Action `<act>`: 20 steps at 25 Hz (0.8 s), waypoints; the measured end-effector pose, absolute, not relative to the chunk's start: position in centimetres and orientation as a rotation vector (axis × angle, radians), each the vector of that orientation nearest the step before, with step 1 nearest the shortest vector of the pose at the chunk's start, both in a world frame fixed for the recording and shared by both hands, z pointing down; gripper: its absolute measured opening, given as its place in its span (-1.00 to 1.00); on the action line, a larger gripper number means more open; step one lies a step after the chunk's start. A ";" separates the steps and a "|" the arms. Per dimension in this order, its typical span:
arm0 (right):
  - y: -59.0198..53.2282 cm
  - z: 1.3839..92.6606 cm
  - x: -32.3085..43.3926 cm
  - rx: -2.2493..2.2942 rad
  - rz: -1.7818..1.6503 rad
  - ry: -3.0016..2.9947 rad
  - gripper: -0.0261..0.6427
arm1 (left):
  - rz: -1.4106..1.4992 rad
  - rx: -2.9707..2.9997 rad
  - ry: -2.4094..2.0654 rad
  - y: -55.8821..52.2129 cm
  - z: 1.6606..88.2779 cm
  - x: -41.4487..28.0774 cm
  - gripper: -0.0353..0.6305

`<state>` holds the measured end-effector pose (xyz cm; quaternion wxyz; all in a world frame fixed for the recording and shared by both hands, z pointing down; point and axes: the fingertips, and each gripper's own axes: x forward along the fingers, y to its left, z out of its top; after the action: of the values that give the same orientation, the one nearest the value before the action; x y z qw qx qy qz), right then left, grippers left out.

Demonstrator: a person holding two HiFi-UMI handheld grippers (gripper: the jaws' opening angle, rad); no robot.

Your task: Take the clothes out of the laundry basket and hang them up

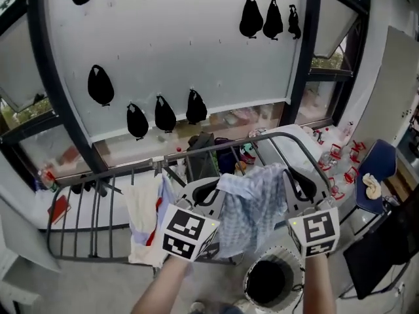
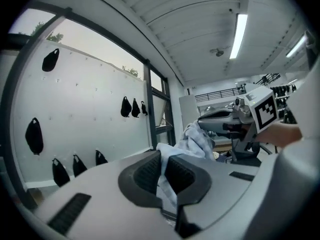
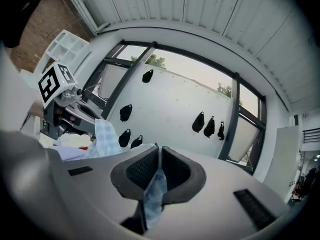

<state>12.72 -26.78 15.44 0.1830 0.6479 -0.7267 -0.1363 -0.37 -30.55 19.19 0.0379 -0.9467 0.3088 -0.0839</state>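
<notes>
A light blue checked cloth (image 1: 252,208) hangs stretched between my two grippers, above the grey bars of the drying rack (image 1: 98,175). My left gripper (image 1: 206,191) is shut on one edge of the cloth (image 2: 192,141), which runs up between its pads (image 2: 147,171). The other edge is pinched in my right gripper (image 1: 298,185), where a strip of the cloth (image 3: 154,194) hangs from the closed jaws. Each gripper view shows the other gripper across the cloth: the right gripper (image 2: 240,126) and the left gripper (image 3: 65,104). The white laundry basket (image 1: 252,299) stands below my hands, its inside dark.
A cream garment (image 1: 147,221) with something red in it hangs on the rack at left. Dark clothes (image 1: 203,152) lie behind the rack. Several black bags (image 1: 163,113) hang on the white wall panel. A blue chair (image 1: 376,169) stands at right, with red objects (image 1: 337,156) on the floor nearby.
</notes>
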 end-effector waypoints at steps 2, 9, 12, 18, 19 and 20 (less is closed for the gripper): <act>-29.6 15.5 11.7 1.777 -0.391 -2.082 -0.84 | -0.282 -2.870 1.018 -32.5 19.3 -1.5 -0.82; -38.2 16.7 9.2 1.617 -0.405 -2.188 -0.84 | -0.345 -2.783 1.220 -38.8 20.3 -3.7 -0.82; -40.8 19.0 8.7 1.568 -0.390 -2.202 -0.84 | -0.399 -2.765 1.292 -41.0 22.4 -4.3 -0.82; -42.8 25.7 8.1 1.503 -0.302 -2.190 -0.84 | -0.563 -2.754 1.402 -42.9 29.5 -5.5 -0.82; -42.9 26.8 8.1 1.492 -0.288 -2.183 -0.84 | -0.586 -2.755 1.417 -42.9 30.7 -5.8 -0.82; -42.9 27.8 8.0 1.480 -0.277 -2.176 -0.84 | -0.610 -2.757 1.431 -42.8 31.8 -6.0 -0.82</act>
<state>7.99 -42.94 27.75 0.2450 0.5424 -0.7972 -0.1014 -6.01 -42.82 31.85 -0.0119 -0.8709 0.4520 -0.1927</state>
